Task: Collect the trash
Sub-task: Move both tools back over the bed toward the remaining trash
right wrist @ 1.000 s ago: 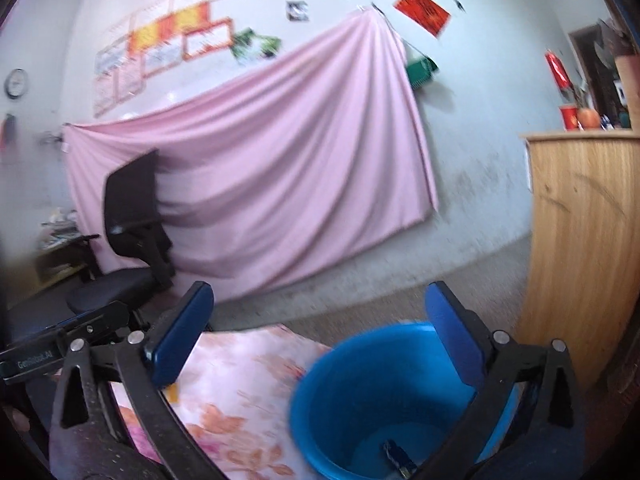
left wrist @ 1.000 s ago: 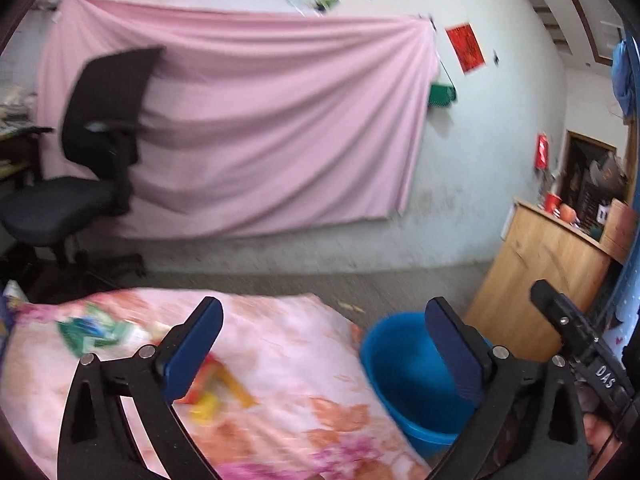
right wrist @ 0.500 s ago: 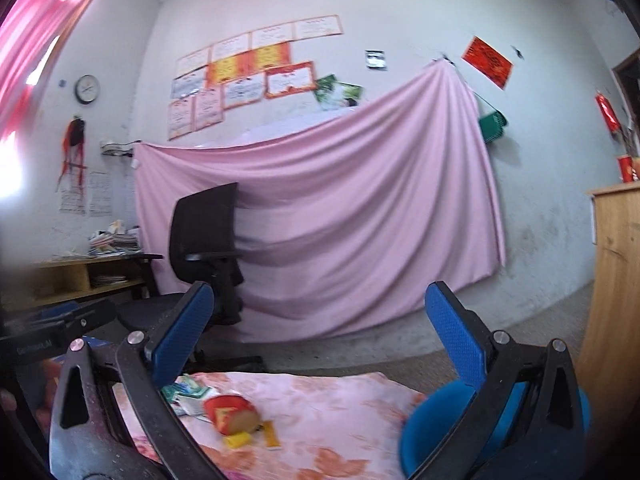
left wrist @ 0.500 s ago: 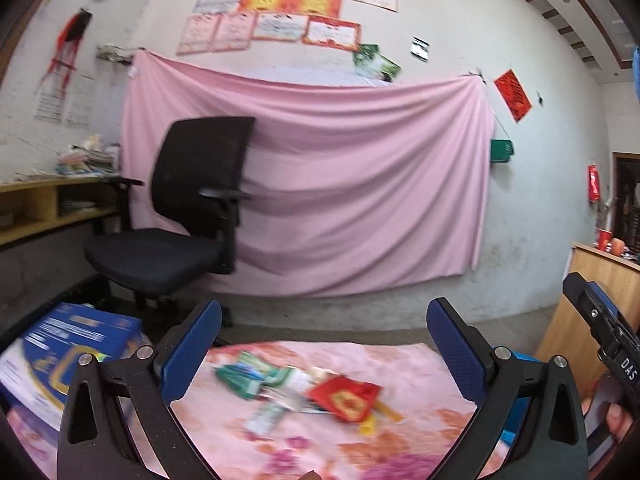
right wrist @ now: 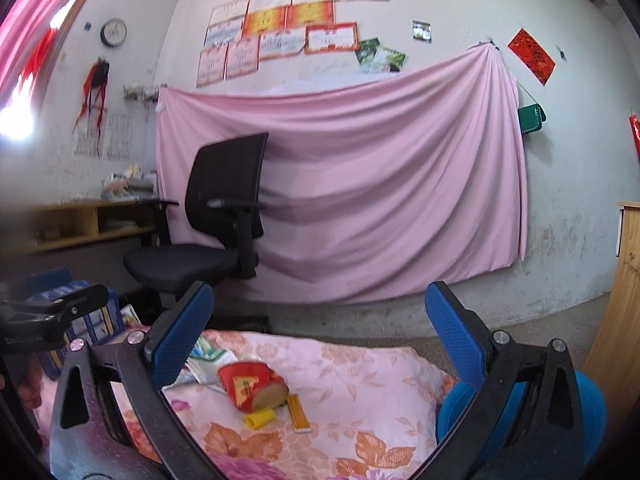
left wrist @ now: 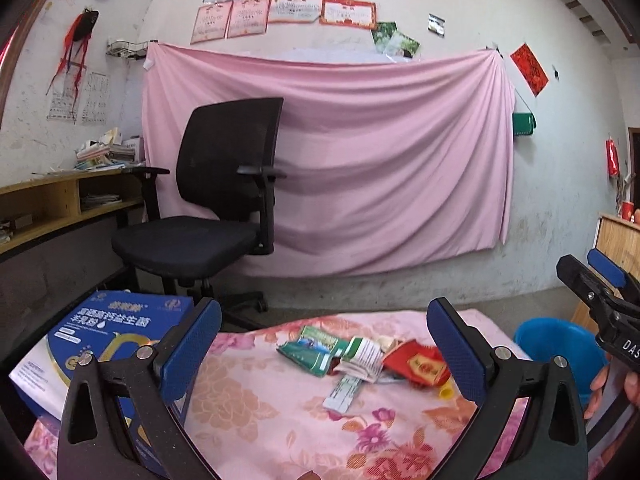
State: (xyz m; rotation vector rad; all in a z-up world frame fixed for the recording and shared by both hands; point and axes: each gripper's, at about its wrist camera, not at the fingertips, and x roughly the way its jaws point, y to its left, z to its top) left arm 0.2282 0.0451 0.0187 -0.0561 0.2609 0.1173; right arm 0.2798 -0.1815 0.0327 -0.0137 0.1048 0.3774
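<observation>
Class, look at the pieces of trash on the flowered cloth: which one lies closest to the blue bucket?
The small yellow cylindrical cap, beside the red packet. It lies at the pile's bucket-side edge, whereas the green wrappers lie on the far side from the blue bucket.

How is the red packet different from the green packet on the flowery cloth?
The red packet is red with a gold square label; the green packet is green with a picture printed on it. The red packet lies nearer the blue bucket; the green packet lies nearer the blue box. In the right wrist view the red packet looks puffed and open-ended, while the green one looks flatter. Both lie on the flowery cloth, untouched.
</observation>
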